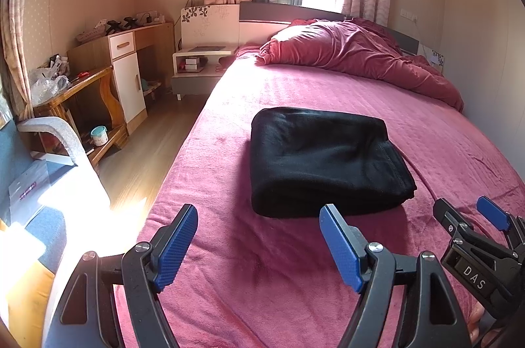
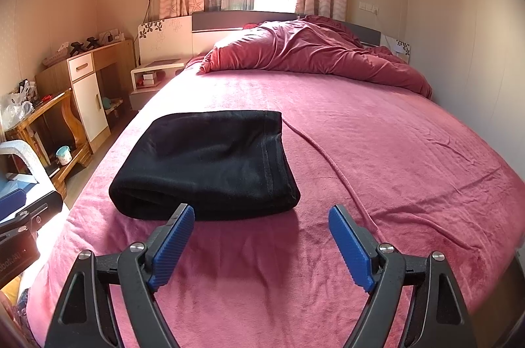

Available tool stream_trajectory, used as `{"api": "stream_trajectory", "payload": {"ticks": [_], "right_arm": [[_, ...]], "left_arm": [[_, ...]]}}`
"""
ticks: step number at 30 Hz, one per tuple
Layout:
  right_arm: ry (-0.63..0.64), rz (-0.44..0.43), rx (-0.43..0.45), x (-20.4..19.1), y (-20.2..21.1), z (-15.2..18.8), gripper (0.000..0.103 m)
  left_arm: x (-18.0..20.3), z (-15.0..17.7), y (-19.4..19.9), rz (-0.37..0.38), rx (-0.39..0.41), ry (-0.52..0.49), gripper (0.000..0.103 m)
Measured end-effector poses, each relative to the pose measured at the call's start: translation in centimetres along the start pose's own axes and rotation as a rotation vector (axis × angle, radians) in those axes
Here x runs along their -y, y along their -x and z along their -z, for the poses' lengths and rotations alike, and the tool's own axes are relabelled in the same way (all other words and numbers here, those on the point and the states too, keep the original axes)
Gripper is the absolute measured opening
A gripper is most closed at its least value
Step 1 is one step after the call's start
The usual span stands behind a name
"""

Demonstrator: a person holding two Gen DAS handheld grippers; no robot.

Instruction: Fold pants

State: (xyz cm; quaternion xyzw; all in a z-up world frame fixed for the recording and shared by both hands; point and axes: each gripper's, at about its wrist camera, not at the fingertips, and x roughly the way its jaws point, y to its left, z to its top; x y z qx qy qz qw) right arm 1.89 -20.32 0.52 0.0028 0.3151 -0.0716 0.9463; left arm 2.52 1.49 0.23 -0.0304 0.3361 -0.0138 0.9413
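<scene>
The black pants [image 1: 323, 161] lie folded into a thick rectangular bundle on the pink bed [image 1: 262, 266]. They also show in the right wrist view [image 2: 210, 164]. My left gripper [image 1: 259, 211] is open and empty, held just short of the bundle's near edge. My right gripper [image 2: 261, 211] is open and empty, near the bundle's near right corner. The right gripper also shows at the right edge of the left wrist view [image 1: 462, 210]. The left gripper's body shows at the left edge of the right wrist view [image 2: 19, 216].
A crumpled red quilt [image 1: 361, 55] lies at the head of the bed by the window. A white nightstand [image 1: 200, 59], a wooden desk [image 1: 131, 69] and a low wooden table [image 1: 78, 95] stand left of the bed. A wall runs along the bed's right side.
</scene>
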Motion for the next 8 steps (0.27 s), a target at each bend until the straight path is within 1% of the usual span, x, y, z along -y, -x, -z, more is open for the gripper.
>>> {"api": "stream_trajectory", "payload": {"ticks": [3,4,6,8], "right_arm": [[0.005,-0.005,-0.005,0.3,-0.3,0.1,0.085],[0.006,-0.007,-0.007,0.4,-0.4,0.1,0.085],[0.007,-0.011,-0.014,0.6,-0.8,0.2,0.085],[0.003,-0.014,-0.023,0.9,-1.1,0.4,0.085]], "left_arm": [[0.0,0.0,0.0,0.006,-0.001,0.002,0.078],[0.0,0.1,0.1,0.008,0.010,0.000,0.074],[0.0,0.1,0.2,0.003,0.018,-0.008,0.069],[-0.1,0.0,-0.1,0.012,0.005,-0.005,0.069]]}}
